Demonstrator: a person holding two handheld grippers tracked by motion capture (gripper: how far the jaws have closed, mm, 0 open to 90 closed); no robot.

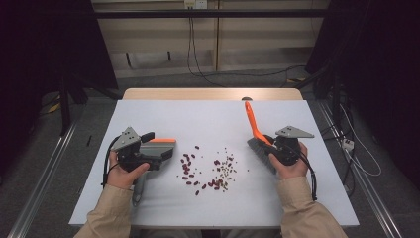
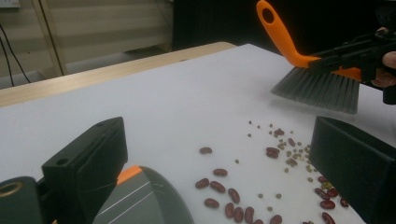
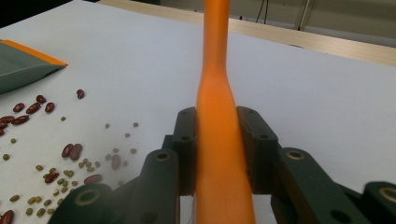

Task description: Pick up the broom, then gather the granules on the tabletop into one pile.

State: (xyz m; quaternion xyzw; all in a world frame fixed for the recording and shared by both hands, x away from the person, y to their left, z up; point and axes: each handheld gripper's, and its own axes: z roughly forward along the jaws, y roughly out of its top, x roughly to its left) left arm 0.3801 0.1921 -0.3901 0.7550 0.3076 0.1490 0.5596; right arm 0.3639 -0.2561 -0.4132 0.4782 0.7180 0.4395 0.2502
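Red beans and small green beans (image 1: 210,171) lie scattered mid-table, also in the left gripper view (image 2: 261,186) and the right gripper view (image 3: 56,163). A grey dustpan (image 1: 159,148) with an orange lip lies left of them, mouth toward the beans. My left gripper (image 1: 154,149) stands open over it; its wide jaws (image 2: 217,135) straddle the dustpan (image 2: 144,200) without pressing it. Right of the beans, my right gripper (image 1: 271,144) is shut on the orange handle (image 3: 219,149) of a brush (image 1: 252,121). Its grey bristles (image 2: 317,88) hang just above the table.
The white tabletop (image 1: 208,114) has bare room at the back and along the front edge. A wooden strip (image 1: 213,94) borders its far side. Cables (image 1: 346,148) trail off the right edge onto the floor. The dustpan (image 3: 18,70) shows at far left.
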